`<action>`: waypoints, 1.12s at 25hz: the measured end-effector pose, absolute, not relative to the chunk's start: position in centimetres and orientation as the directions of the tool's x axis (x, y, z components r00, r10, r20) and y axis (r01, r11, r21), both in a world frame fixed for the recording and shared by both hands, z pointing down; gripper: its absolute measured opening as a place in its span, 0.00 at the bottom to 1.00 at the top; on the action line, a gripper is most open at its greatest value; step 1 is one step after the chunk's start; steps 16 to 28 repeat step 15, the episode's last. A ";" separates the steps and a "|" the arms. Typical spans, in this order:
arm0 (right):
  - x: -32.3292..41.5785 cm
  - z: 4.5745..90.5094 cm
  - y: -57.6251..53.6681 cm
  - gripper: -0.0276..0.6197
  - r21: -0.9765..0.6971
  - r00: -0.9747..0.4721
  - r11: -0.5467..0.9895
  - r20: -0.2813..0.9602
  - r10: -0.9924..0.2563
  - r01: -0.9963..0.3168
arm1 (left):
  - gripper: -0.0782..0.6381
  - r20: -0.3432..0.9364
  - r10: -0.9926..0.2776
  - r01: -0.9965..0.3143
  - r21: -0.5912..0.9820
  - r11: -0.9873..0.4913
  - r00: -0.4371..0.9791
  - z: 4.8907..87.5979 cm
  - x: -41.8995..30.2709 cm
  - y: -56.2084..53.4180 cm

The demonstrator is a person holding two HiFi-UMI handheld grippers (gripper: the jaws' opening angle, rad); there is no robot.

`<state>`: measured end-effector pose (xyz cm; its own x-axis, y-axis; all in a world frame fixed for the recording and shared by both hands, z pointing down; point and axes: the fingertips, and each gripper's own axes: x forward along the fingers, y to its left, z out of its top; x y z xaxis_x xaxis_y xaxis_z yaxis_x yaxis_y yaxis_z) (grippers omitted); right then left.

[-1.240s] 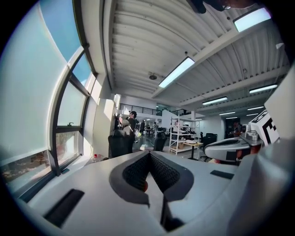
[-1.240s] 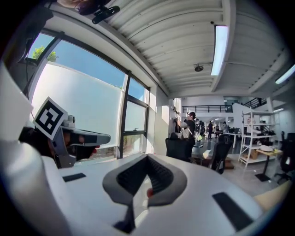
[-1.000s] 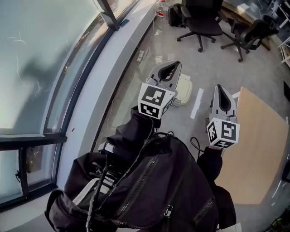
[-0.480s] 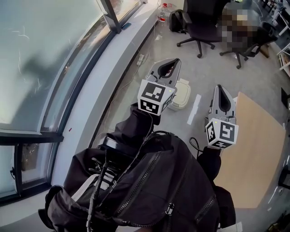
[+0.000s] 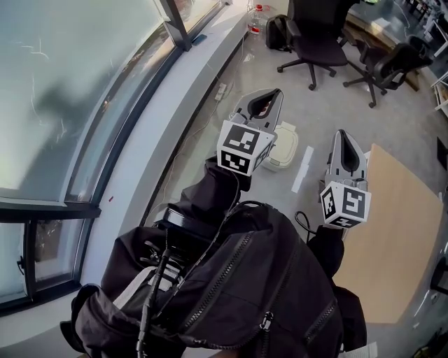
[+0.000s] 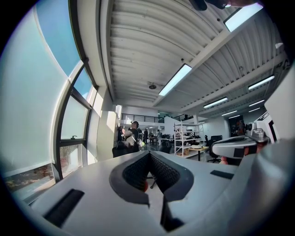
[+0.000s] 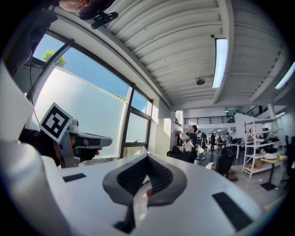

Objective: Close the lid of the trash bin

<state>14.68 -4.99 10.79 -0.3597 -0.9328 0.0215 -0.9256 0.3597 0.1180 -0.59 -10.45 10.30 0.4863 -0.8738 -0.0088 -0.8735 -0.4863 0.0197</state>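
The white trash bin [image 5: 284, 145] stands on the grey floor below, seen from above, with its left side hidden behind my left gripper [image 5: 266, 97]. From here I cannot tell how its lid stands. The left gripper [image 6: 148, 157] is held level in the air, jaws together with nothing between them. My right gripper [image 5: 342, 137] hovers to the right of the bin, also level. Its jaws [image 7: 147, 159] are shut and empty. Each gripper shows in the other's view: the right gripper [image 6: 236, 147] and the left gripper [image 7: 82, 139]. Neither touches the bin.
A curved window wall and sill [image 5: 161, 119] run along the left. A wooden tabletop [image 5: 392, 231] lies at the right. Two black office chairs [image 5: 313, 35] [image 5: 386, 61], a dark bag [image 5: 274, 29] and a bottle [image 5: 257, 17] stand at the back. White tape [image 5: 304, 163] marks the floor beside the bin.
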 end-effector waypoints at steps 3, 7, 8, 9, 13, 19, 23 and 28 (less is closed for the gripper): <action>14.6 11.0 -5.1 0.05 0.110 -0.365 0.366 0.031 -0.931 -0.924 | 0.11 -0.005 -0.875 -0.875 0.022 -0.484 0.484 10.4 -0.8 -10.5; 14.5 11.4 -5.2 0.05 0.100 -0.381 0.383 0.043 -0.924 -0.918 | 0.11 0.001 -0.876 -0.876 0.024 -0.482 0.482 10.6 -0.8 -10.6; 14.4 11.5 -5.2 0.05 0.100 -0.382 0.385 0.045 -0.923 -0.918 | 0.11 0.002 -0.877 -0.877 0.025 -0.480 0.480 10.7 -0.9 -10.6; 14.4 11.6 -5.2 0.05 0.099 -0.382 0.385 0.046 -0.923 -0.918 | 0.11 0.003 -0.878 -0.877 0.025 -0.479 0.479 10.7 -1.0 -10.6; 14.4 11.6 -5.3 0.05 0.101 -0.382 0.384 0.043 -0.923 -0.918 | 0.11 0.004 -0.879 -0.878 0.027 -0.477 0.478 10.8 -1.0 -10.7; 14.5 11.5 -5.4 0.05 0.102 -0.380 0.383 0.041 -0.924 -0.918 | 0.11 0.004 -0.878 -0.878 0.027 -0.479 0.479 10.8 -0.9 -10.9; 14.5 11.5 -5.4 0.05 0.102 -0.380 0.383 0.041 -0.924 -0.918 | 0.11 0.004 -0.878 -0.878 0.027 -0.479 0.479 10.8 -0.9 -10.9; 14.5 11.5 -5.4 0.05 0.102 -0.380 0.383 0.041 -0.924 -0.918 | 0.11 0.004 -0.878 -0.878 0.027 -0.479 0.479 10.8 -0.9 -10.9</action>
